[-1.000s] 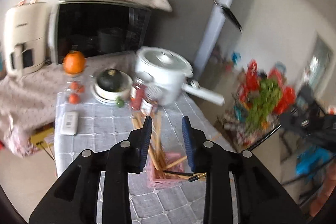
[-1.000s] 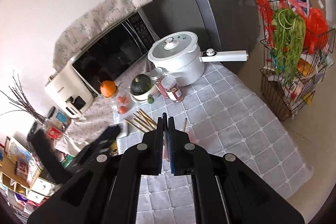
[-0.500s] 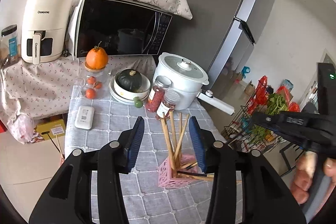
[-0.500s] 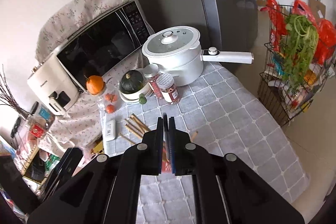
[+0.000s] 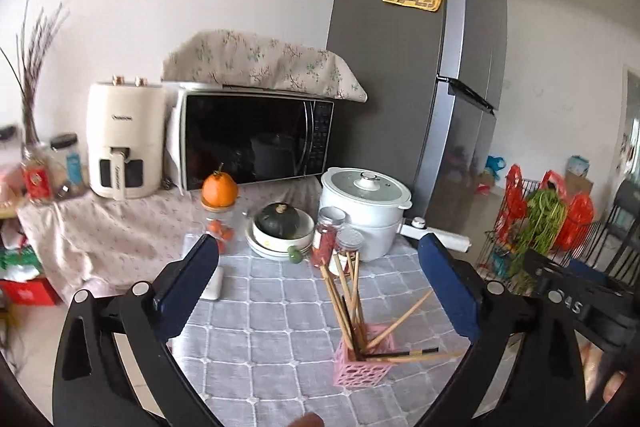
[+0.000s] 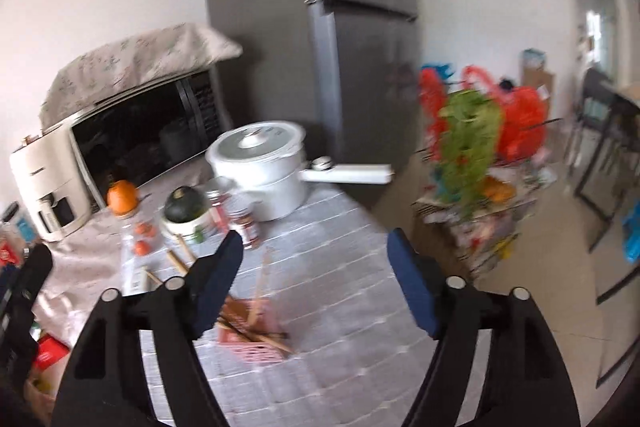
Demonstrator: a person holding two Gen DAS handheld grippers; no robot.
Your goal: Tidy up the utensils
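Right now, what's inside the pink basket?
The pink basket holds wooden chopsticks, some upright, some leaning over its rim, plus one dark chopstick lying across. Its bottom is hidden behind the lattice wall.

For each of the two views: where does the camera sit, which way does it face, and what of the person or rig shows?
Left wrist: on the left gripper, facing the pink basket of chopsticks; open jaws, the other gripper at the right edge.
Right wrist: on the right gripper, blurred, facing the table; open jaws.
Shared: basket, white pot, microwave.
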